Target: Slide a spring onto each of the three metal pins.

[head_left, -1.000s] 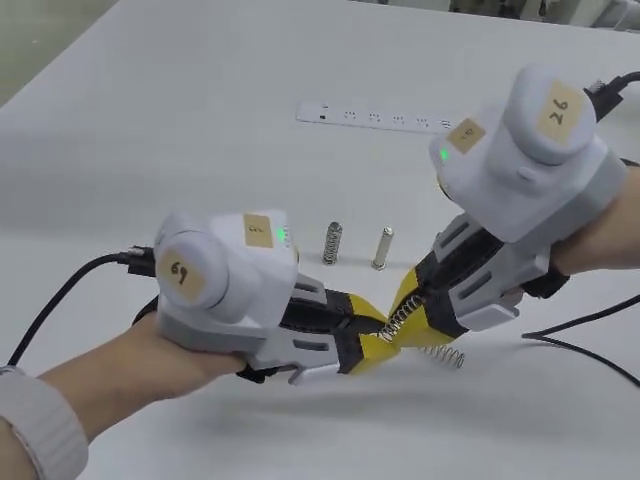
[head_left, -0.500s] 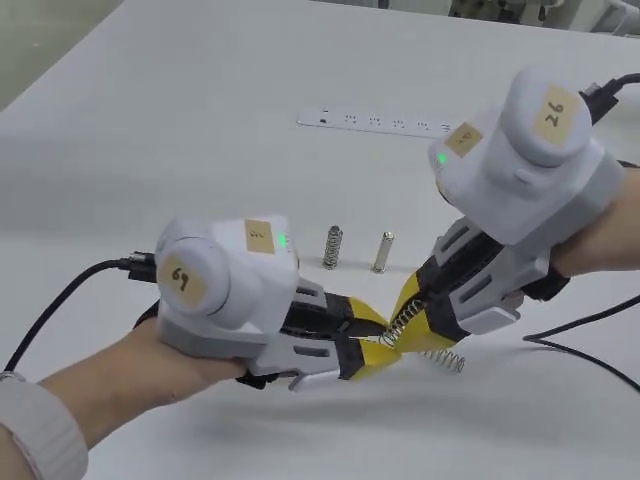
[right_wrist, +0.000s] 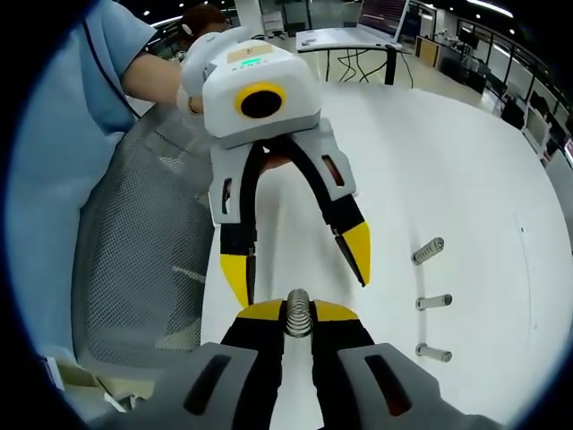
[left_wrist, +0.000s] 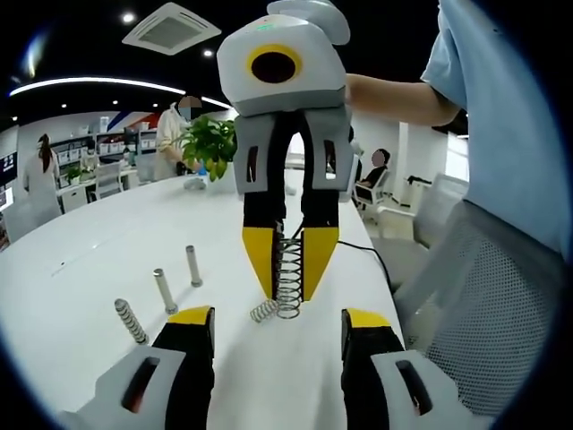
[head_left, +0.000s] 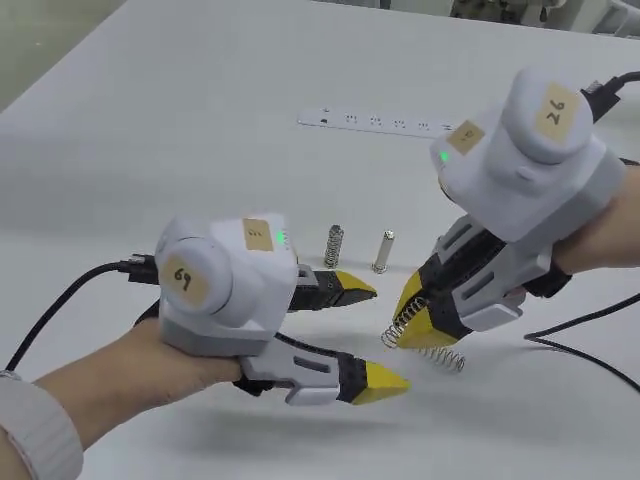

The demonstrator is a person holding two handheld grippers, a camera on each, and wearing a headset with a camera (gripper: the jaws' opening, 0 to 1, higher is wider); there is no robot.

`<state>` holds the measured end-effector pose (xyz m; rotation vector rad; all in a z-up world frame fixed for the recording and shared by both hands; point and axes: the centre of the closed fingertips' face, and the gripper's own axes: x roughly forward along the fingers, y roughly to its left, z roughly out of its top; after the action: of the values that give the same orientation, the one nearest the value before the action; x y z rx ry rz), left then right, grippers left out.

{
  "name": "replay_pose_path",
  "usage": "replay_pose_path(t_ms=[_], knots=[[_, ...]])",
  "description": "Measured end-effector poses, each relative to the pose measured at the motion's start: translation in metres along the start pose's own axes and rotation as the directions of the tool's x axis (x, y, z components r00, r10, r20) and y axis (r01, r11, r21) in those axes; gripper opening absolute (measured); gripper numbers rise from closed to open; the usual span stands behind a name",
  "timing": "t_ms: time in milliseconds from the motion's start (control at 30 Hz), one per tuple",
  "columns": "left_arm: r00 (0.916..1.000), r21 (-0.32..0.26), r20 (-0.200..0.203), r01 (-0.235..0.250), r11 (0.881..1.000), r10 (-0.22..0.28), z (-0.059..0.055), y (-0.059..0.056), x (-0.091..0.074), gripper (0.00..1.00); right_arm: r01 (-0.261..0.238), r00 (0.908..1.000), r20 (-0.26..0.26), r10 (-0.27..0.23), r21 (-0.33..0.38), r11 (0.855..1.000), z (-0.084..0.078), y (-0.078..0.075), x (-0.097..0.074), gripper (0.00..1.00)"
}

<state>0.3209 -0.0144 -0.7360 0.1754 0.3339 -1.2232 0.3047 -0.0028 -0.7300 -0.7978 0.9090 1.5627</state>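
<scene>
Between the two grippers, just above the white bench (head_left: 200, 120), the right gripper (head_left: 412, 322) is clamped on a spring (head_left: 394, 334). The left gripper (right_wrist: 302, 283) is spread wide and holds nothing. The spring's long axis runs along the right jaws and slants down toward the bench, its free end poking past the yellow tips. I'd tip it upright over the bare pin (head_left: 383, 250), centre the open end, then ease down. A sprung pin (head_left: 333, 243) stands beside it, and a loose spring (head_left: 447, 357) lies nearby.
</scene>
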Motion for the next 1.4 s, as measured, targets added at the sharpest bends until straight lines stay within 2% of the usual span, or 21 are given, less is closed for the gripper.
replay_pose_path(t_ms=[167, 267, 433, 767, 933, 1067, 1267, 1400], knots=[[0.9997, -0.018, -0.011, -0.022, 1.000, 0.022, -0.005, 0.001, -0.001, 0.71, 0.000, 1.0000, -0.001, 0.000, -0.002, 1.000, 0.000, 0.000, 0.000, 0.08], [0.9993, -0.027, -0.012, -0.036, 0.999, 0.036, -0.008, 0.002, -0.004, 0.77, -0.001, 1.0000, -0.004, 0.001, -0.003, 1.000, 0.000, 0.000, 0.000, 0.08], [0.9982, -0.042, -0.010, -0.059, 0.997, 0.059, -0.011, 0.005, -0.009, 0.80, 0.000, 1.0000, -0.007, 0.000, -0.006, 1.000, -0.001, -0.001, -0.001, 0.08], [0.9941, -0.056, 0.012, -0.107, 0.993, 0.108, -0.014, 0.012, -0.021, 0.79, 0.009, 0.9997, -0.024, -0.010, -0.013, 1.000, 0.000, -0.007, -0.008, 0.08], [0.9898, -0.057, 0.015, -0.140, 0.988, 0.141, -0.017, 0.017, -0.030, 0.79, 0.039, 0.9989, -0.024, -0.039, -0.014, 0.999, 0.002, -0.020, -0.018, 0.08], [0.9851, -0.050, 0.019, -0.170, 0.984, 0.171, -0.019, 0.021, -0.040, 0.78, 0.074, 0.9968, -0.030, -0.074, -0.016, 0.997, 0.003, -0.036, -0.031, 0.08], [0.9743, -0.057, 0.010, -0.224, 0.973, 0.225, -0.024, 0.031, -0.052, 0.78, 0.117, 0.9911, -0.059, -0.119, -0.040, 0.992, 0.005, -0.062, -0.047, 0.08], [0.9659, -0.057, 0.002, -0.258, 0.964, 0.259, -0.027, 0.038, -0.059, 0.78, 0.131, 0.9876, -0.079, -0.136, -0.061, 0.989, 0.008, -0.075, -0.051, 0.08]])
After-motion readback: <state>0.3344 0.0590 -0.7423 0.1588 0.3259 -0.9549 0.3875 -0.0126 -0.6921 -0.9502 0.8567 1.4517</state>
